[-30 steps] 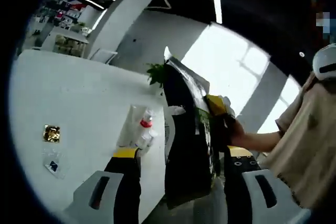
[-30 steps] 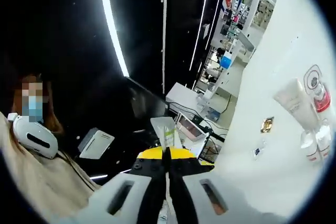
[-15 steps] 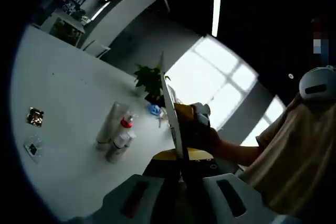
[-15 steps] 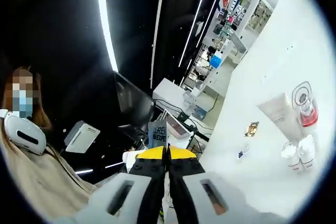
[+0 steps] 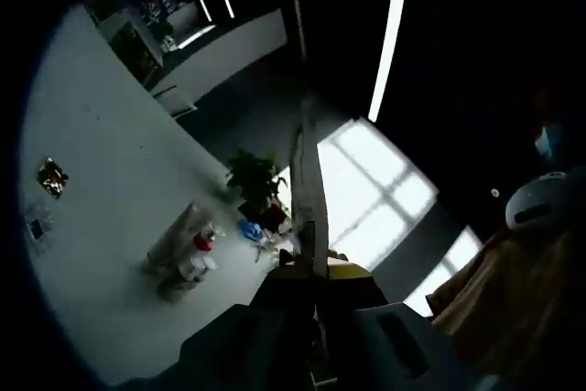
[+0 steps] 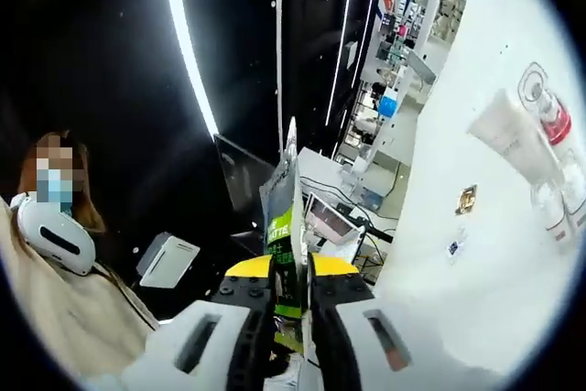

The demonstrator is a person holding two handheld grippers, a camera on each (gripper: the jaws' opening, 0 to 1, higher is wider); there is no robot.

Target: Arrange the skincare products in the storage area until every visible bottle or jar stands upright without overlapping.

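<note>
My right gripper [image 6: 291, 274] is clamped on a flat green-labelled packet [image 6: 285, 226], held edge-on and raised clear of the worktop [image 6: 494, 254]; my left gripper [image 5: 316, 272] pinches a thin flat sheet [image 5: 309, 199], possibly the same packet. The skincare bottles [image 5: 183, 258] lie clustered on the white worktop, well apart from both grippers, with a tube [image 6: 508, 139] tipped over among them. I judge no bottle is sorted yet; next I must free a gripper and reach down.
</note>
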